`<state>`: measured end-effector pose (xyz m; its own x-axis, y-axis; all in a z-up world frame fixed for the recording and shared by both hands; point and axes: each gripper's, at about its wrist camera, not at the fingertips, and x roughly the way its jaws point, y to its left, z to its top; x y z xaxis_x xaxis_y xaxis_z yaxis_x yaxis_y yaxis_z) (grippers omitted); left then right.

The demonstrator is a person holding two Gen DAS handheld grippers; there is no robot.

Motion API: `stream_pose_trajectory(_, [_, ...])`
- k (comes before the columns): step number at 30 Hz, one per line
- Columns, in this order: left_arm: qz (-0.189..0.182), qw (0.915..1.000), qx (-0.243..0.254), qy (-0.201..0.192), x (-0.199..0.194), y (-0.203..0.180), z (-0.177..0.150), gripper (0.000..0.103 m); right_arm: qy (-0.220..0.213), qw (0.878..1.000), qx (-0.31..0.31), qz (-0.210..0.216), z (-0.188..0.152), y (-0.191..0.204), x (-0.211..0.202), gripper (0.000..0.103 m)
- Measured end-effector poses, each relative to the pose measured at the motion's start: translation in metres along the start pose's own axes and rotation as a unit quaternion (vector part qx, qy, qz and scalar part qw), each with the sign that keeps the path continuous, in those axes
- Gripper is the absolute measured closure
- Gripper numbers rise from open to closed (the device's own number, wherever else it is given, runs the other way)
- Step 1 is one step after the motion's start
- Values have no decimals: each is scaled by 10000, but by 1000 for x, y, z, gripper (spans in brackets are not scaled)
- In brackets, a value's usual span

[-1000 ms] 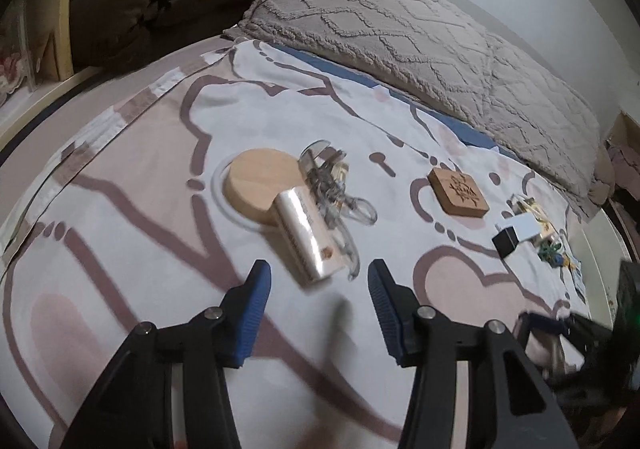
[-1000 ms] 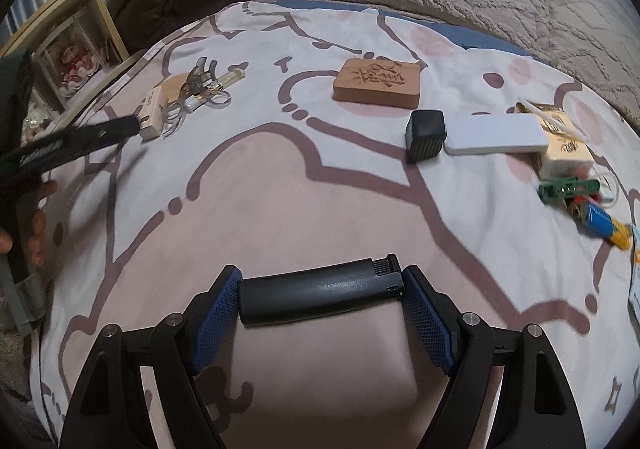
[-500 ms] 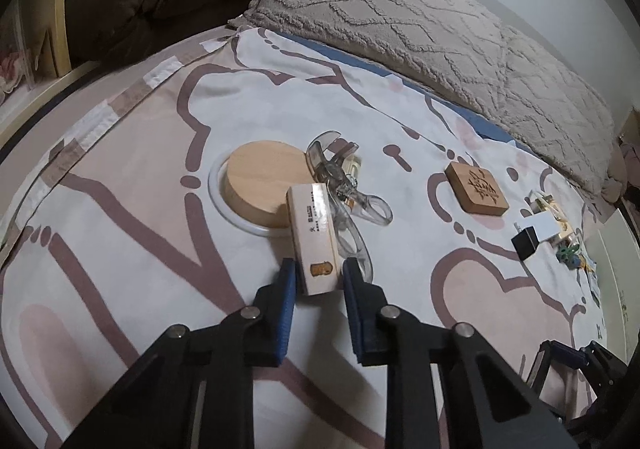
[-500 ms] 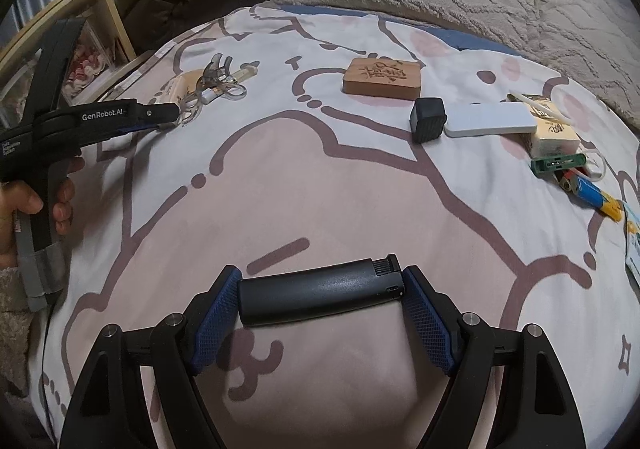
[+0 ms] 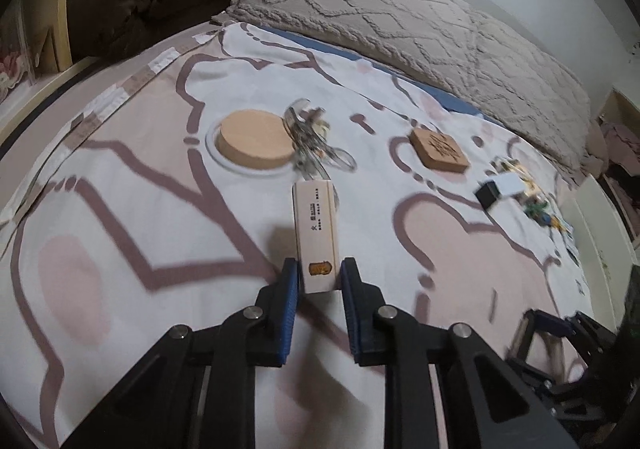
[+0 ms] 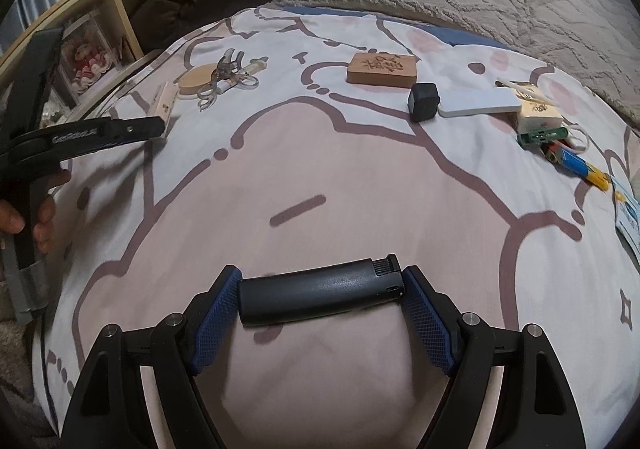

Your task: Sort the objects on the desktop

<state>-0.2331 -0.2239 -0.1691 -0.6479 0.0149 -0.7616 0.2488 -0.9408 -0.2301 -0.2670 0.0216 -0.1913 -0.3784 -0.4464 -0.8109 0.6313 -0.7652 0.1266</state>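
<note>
My left gripper [image 5: 318, 275] is shut on the near end of a pale wooden box [image 5: 315, 225] with a printed label, held pointing away from me above the patterned bedsheet [image 5: 120, 209]. In the right wrist view the same left gripper [image 6: 158, 127] reaches in from the left with the pale box [image 6: 165, 105] at its tip, and a person's hand [image 6: 42, 225] is on its handle. My right gripper [image 6: 322, 291] is shut on a black lighter [image 6: 320, 295], held crosswise end to end between the blue pads [image 6: 426, 325].
A round wooden coaster [image 5: 256, 139] and clear scissors [image 5: 316, 145] lie beyond the box. Further right are a carved wooden block [image 6: 382, 67], a black cube [image 6: 423, 101], a white power bank [image 6: 478, 103], a cigarette pack [image 6: 538, 113] and small items [image 6: 560, 151]. A pillow [image 5: 400, 9] lies along the far side.
The left gripper's jaws have come together on the pale box and drawn it back from the coaster and scissors. The right gripper keeps its hold on the lighter and has shifted a little over the sheet.
</note>
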Motion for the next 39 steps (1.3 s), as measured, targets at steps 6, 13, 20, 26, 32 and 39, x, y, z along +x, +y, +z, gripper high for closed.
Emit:
stream_pose_trajectory(6, [-247, 9994, 231, 122, -27, -15, -24, 81, -7, 10000, 33, -30, -13, 5, -11, 22])
stream_pose_trajectory(13, [-528, 9966, 461, 423, -48, -33, -59, 81, -34, 9998, 155, -80, -30, 6, -19, 22])
stream_pose_trajectory(20, [-593, 9949, 438, 682, -53, -42, -82, 81, -86, 9993, 3, -352, -39, 13, -16, 22])
stream_pose_trajectory(26, [-484, 9954, 190, 803, -52, -44, -96, 70, -177, 9990, -43, -417, -44, 14, -14, 22])
stream_pose_trajectory(32, [-479, 9953, 293, 791, -55, -56, -104, 51, -230, 9988, -37, -423, -45, 15, -15, 22])
stream_pose_trajectory(39, [-683, 9944, 394, 703, -54, -69, -102, 51, -280, 9985, -57, -459, -45, 15, -15, 22])
